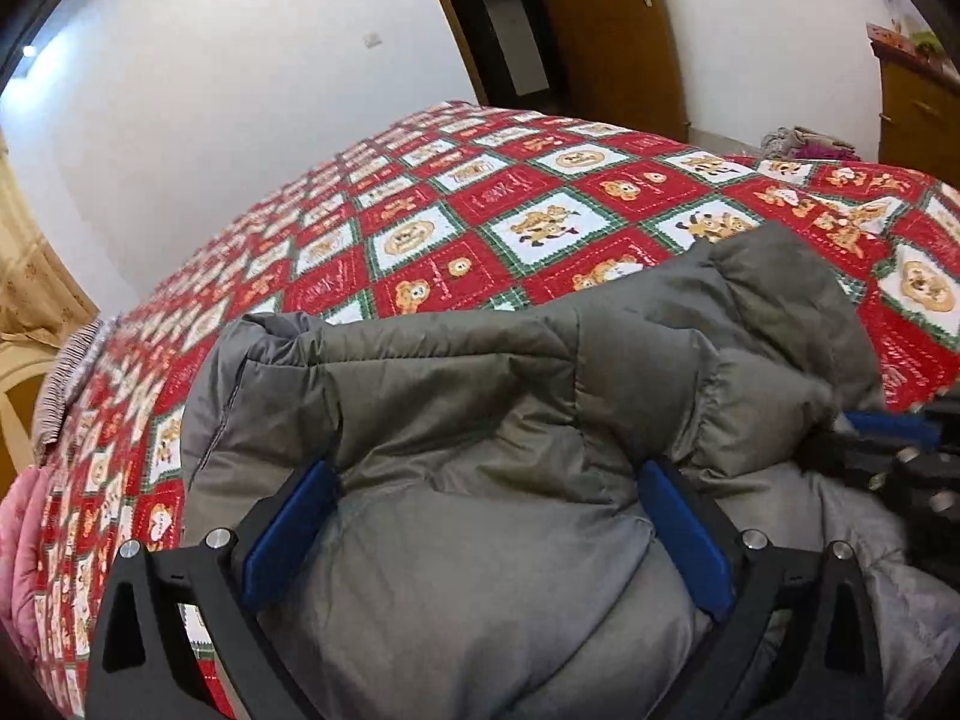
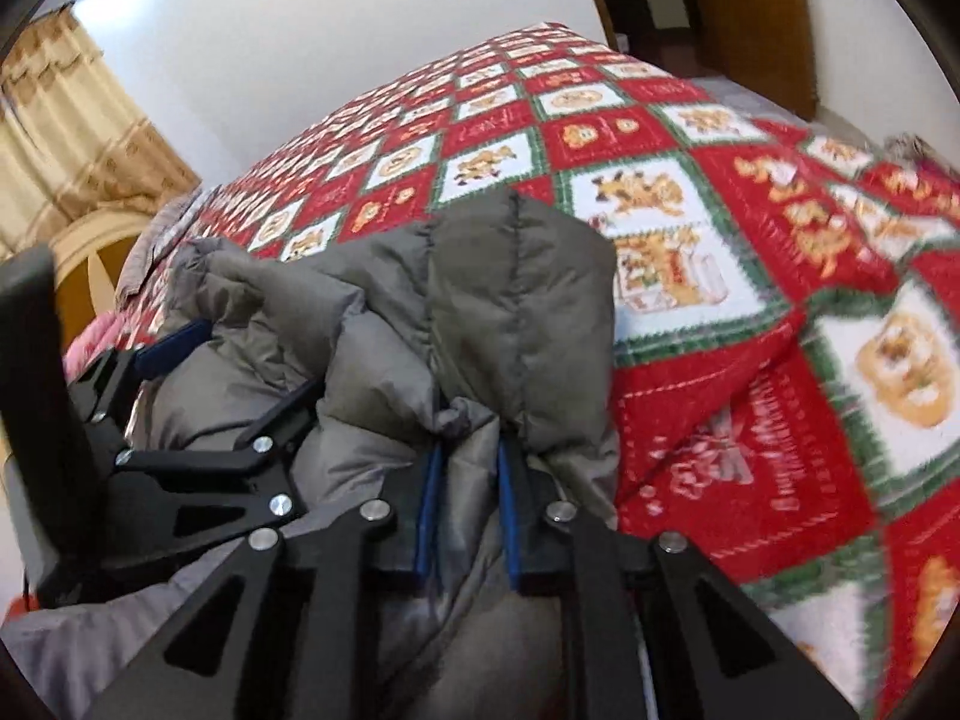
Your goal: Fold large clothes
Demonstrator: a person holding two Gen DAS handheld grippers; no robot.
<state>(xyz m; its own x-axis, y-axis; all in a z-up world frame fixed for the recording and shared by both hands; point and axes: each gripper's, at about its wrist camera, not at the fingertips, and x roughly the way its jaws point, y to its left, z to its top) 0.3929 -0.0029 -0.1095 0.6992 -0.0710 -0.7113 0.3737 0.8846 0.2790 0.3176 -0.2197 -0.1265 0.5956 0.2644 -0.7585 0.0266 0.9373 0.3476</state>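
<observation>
Right gripper [image 2: 471,450] has its blue pads [image 2: 427,510] pinched in tight on a bunched fold of the grey puffer jacket [image 2: 516,300], so that's a proper grip, with the fabric squeezed up between the two fingers. Left gripper [image 1: 486,474] is the opposite: jaws spread wide apart, the blue pads [image 1: 288,534] sitting either side of a puffy quilted section of the same jacket, and I can't see them pressing into it, more like straddling it.

From the right wrist view you can see the left gripper just beside the right one, both over the jacket. The jacket lies heaped in a thick bundle near the close edge of the bed, on the red, white and green teddy-bear quilt [image 1: 456,228]. A pink cloth [image 1: 21,540] shows at the quilt's left edge. Wooden door [image 1: 600,30] and white wall behind the far end of the bed.
</observation>
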